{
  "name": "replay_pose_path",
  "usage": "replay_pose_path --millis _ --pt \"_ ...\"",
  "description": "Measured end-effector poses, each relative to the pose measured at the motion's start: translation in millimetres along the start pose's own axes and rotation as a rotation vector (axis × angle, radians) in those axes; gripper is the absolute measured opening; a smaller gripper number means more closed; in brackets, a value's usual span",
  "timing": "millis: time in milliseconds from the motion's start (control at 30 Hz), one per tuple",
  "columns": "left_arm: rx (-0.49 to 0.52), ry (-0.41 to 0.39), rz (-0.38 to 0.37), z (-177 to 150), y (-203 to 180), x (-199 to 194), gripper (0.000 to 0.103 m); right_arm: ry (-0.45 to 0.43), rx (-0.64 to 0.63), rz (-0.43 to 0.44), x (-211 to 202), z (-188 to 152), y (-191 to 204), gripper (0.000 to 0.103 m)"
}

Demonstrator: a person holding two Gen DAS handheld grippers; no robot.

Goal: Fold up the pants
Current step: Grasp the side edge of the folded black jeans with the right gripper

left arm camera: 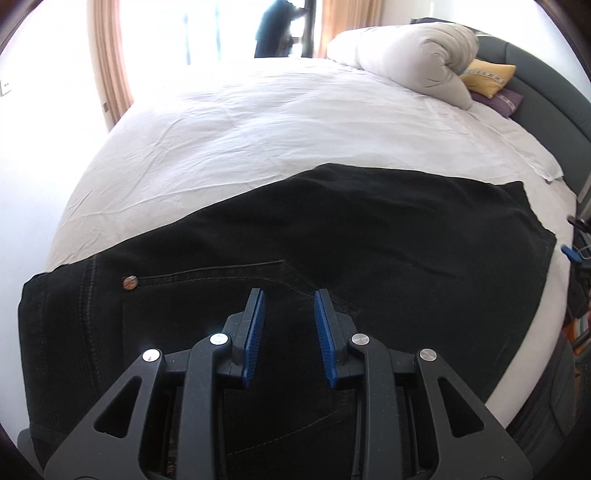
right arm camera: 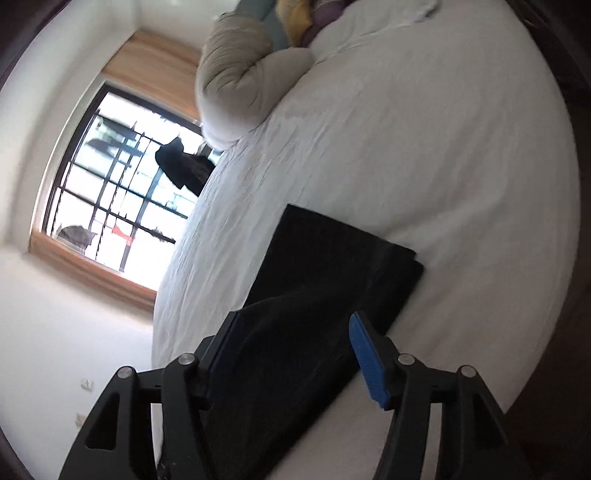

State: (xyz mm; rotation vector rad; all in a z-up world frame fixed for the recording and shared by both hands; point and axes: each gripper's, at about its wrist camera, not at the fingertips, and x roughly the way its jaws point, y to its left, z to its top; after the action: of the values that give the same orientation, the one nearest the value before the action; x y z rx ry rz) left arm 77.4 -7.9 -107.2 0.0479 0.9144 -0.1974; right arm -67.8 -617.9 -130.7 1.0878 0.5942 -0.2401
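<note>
Denim fills the near ground: the black pants (left arm camera: 332, 229) lie spread flat across the near side of the bed, on its white sheet (left arm camera: 258, 122), and we look down on them from our left gripper (left arm camera: 289, 295). Its blue pads (left arm camera: 255, 325) stand a little apart over the cloth with nothing pinched between them, above the stitched pocket seam, with a copper rivet (left arm camera: 130, 283) just to the left. The waist end reaches the left edge of the mattress; the other end of the pants stops short of the bed's right side, where a strip of sheet stays bare.

Our right gripper (right arm camera: 295, 325) is rolled to one side, so its view is tilted. Its jaws gape wide; a raised fold of the pants (right arm camera: 332, 266) shows between the fingers (right arm camera: 367, 358), but neither pad presses on it. The picture is blurred. Here the cloth lies doubled, with a squared edge on the sheet (right arm camera: 443, 166).

Beyond the pants we have a broad, wrinkled stretch of sheet. Farther off, a rolled grey duvet (left arm camera: 417, 62) sits near the dark padded headboard (left arm camera: 554, 103), with a yellow cushion (left arm camera: 487, 75) and a purple one (left arm camera: 502, 99) beside it. At the back, a bright window (right arm camera: 122, 184) with tan curtains (left arm camera: 110, 74) and a dark garment (left arm camera: 273, 29) hanging outside it.
</note>
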Motion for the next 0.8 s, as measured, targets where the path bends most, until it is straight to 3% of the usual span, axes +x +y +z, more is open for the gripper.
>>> replay_pose_path --millis 67,133,200,333,467,633,767,800 --pt "-0.017 0.019 0.004 -2.5 6.7 3.5 0.026 -0.016 0.146 0.005 -3.7 4.7 -31.3 0.063" --pt "-0.027 0.03 0.004 -4.7 9.2 5.6 0.026 0.003 0.22 -0.025 -0.2 9.9 -52.9 0.063" --pt "-0.029 0.033 0.0 -5.5 7.1 7.7 0.026 0.019 0.272 0.01 2.3 9.3 -66.7 0.063" --pt "-0.025 0.059 -0.023 -11.3 4.2 17.7 0.041 0.053 0.271 0.002 8.7 11.7 -65.4 0.063" --pt "-0.043 0.064 -0.05 -15.7 3.6 22.3 0.042 0.101 0.257 -0.016 19.7 14.4 -56.8 0.063" --pt "-0.072 0.063 -0.087 -21.4 12.6 25.6 0.043 0.111 0.299 0.031 26.7 16.2 -58.9 0.062" --pt "-0.058 0.071 -0.073 -23.5 9.3 31.8 0.043 0.136 0.285 0.053 36.1 16.6 -56.6 0.048" --pt "-0.067 0.075 -0.084 -23.8 11.4 33.1 0.043 0.136 0.284 0.06 40.6 18.0 -56.6 0.038"
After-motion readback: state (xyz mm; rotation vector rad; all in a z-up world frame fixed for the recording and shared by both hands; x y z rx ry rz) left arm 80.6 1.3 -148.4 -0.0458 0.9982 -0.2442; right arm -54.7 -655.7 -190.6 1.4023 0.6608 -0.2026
